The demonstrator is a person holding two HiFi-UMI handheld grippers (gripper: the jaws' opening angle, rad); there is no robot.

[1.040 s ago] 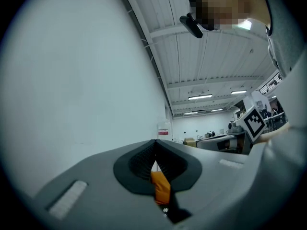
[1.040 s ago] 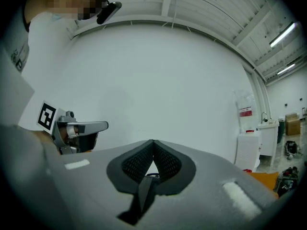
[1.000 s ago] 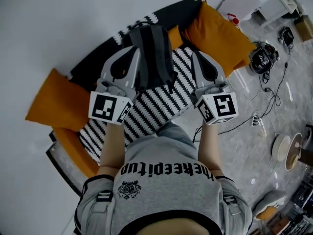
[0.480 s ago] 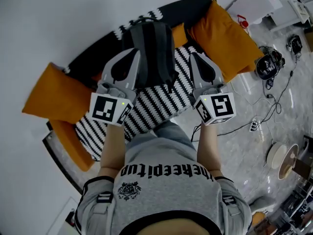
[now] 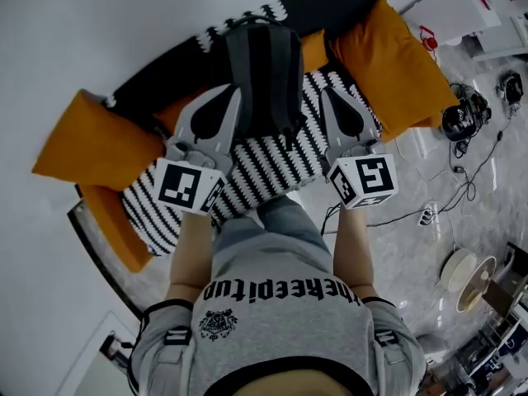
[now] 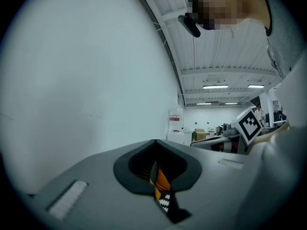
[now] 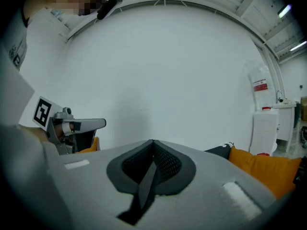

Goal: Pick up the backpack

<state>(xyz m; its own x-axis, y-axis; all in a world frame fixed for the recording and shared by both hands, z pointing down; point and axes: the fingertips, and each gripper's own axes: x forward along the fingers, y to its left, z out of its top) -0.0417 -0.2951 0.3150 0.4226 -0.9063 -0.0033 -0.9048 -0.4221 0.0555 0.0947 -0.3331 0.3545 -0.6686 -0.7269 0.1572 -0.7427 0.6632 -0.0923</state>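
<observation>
- Backpack (image 5: 262,73): dark grey and upright, leaning on the back of the sofa (image 5: 247,167). It is sitting between your two sets of fingers, its lower part level with the fingertips and its top out ahead of them.
- Left gripper (image 5: 229,96): the fingers are pressed together and pinching nothing. Its own view shows only a sliver of orange cushion and striped throw through the slot behind the tips.
- Right gripper (image 5: 330,96): the fingers are closed tight and empty too. It is pointing at the bare wall over the sofa back.
- Neither gripper is touching the bag; each is hanging just beside one flank.
- Handling, as a guess: you are dealing with soft fabric walls that will cave in under a pinch. It is holding its shape, so it is probably part filled, with moderate weight. It is likely to sag and swing once it is off the seat. It is neither slippery nor fragile.
- Where to grip: the carry loop at the top edge, beyond both fingertips, looks best. You could also take a fold of each top corner, one per gripper. I cannot tell where the shoulder straps are.
- You are needing spread fingers before any grasp.
</observation>
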